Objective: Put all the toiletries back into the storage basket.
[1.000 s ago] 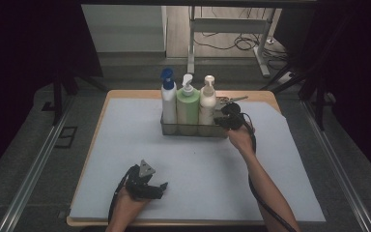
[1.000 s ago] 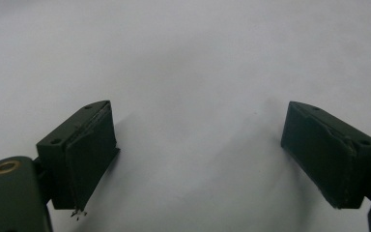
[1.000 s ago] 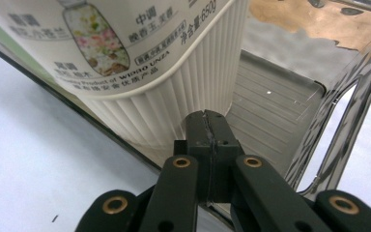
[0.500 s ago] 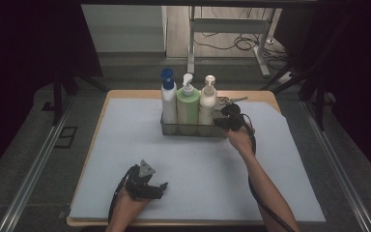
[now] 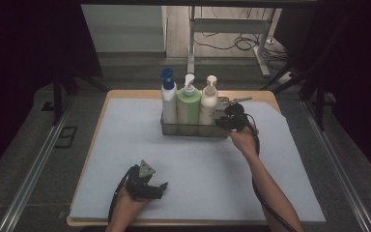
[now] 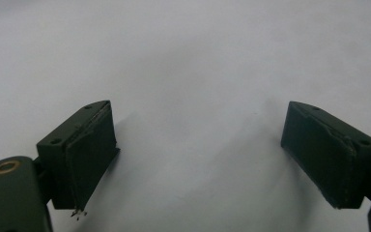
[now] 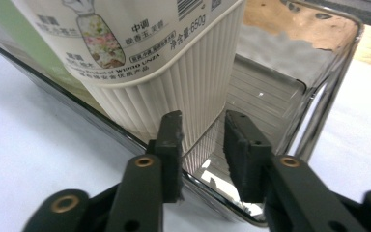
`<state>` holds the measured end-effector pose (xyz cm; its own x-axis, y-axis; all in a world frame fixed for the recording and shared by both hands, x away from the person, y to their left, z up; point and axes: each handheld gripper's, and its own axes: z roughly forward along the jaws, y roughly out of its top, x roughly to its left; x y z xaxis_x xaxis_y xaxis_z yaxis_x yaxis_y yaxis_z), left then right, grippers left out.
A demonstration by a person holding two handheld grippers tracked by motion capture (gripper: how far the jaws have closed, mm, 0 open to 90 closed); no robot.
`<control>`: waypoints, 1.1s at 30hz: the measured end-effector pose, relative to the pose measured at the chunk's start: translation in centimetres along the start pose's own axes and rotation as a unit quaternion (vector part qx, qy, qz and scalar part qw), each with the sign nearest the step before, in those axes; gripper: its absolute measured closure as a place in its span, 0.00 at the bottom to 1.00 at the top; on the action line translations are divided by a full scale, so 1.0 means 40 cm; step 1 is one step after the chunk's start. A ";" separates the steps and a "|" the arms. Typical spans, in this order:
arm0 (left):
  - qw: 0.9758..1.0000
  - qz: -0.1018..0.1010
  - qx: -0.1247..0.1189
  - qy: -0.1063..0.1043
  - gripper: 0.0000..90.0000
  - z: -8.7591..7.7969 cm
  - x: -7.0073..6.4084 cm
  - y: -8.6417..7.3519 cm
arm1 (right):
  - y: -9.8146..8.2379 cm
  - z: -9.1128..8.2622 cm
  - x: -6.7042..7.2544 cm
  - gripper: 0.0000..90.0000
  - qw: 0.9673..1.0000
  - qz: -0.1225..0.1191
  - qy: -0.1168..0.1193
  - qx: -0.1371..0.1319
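Black right gripper (image 7: 203,140) jaws, just opening, straddle the clear bin's (image 7: 125,130) wall (forearm outstretched).

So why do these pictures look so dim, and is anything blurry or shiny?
High view: dark surroundings, light falling mainly on the pale blue table mat. Right gripper view: bright glints on the clear plastic tray, cream ribbed pump bottle sharp. Left gripper view: soft shadows beside the black jaws.
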<state>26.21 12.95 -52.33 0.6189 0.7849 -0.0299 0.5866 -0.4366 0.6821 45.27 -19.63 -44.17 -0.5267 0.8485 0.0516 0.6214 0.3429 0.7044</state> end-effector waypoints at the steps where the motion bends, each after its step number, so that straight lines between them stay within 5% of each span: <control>1: 1.000 0.000 0.001 0.000 0.13 0.000 0.000 0.000 | -0.001 -0.004 -0.001 0.68 1.000 0.000 0.000 -0.001; 14: 1.000 -0.001 -0.001 -0.001 0.13 0.000 0.000 0.000 | -0.009 -0.063 0.003 0.39 1.000 -0.023 0.000 -0.010; 33: 1.000 0.000 0.000 0.000 0.13 0.000 0.000 0.000 | -0.045 -0.143 0.016 0.15 0.998 -0.060 0.017 -0.012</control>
<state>26.20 12.94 -52.33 0.6187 0.7850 -0.0300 0.5864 -0.4361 0.6827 40.50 -21.98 -41.36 -0.6163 0.7875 -0.0105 0.5386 0.4312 0.7239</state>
